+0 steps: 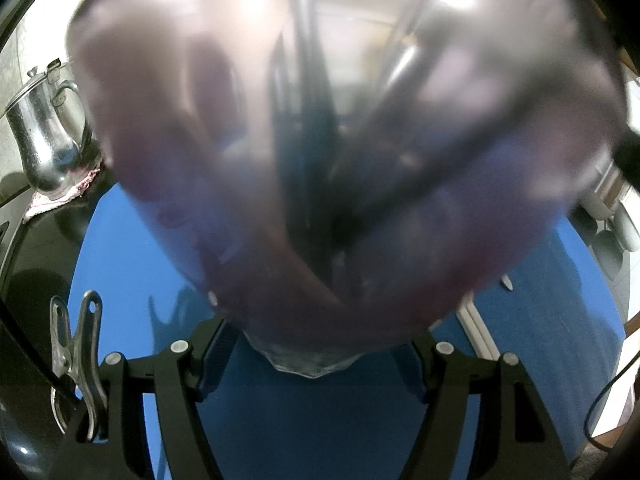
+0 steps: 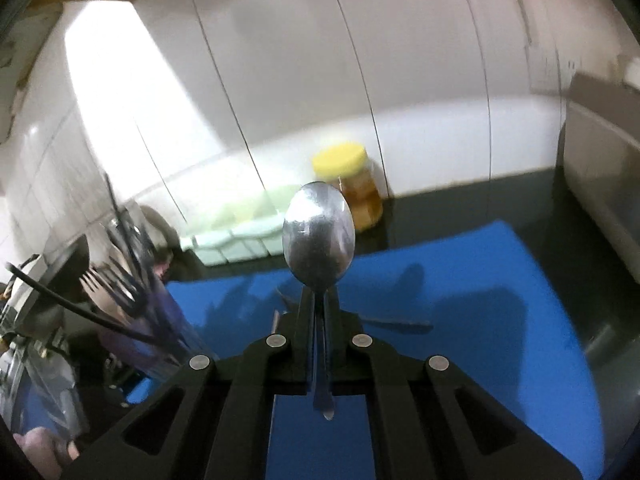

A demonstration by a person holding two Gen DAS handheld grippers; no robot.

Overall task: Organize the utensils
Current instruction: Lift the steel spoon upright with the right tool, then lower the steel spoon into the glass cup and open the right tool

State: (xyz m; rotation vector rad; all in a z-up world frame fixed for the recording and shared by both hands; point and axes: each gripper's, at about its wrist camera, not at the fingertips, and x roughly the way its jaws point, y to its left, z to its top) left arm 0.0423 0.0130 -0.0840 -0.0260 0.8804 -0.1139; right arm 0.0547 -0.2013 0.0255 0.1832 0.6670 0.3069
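Two grippers busy. L gripper [image 1: 308, 356] clamped on clear tumbler [image 1: 344, 152] w/ utensils inside, above blue mat [image 1: 132, 248]. R gripper [image 2: 319, 304] shut tight on spoon [image 2: 319, 236] handle, bowl up, over mat; yellow-lid jar [image 2: 352, 188] behind by wall.

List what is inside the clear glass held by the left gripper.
The glass holds a pale fork and several dark-handled utensils, upright. Their lower ends are blurred, so a full count isn't possible.

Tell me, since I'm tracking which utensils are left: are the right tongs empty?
No, the right tongs are shut on a metal spoon, its bowl sticking up past the fingertips.
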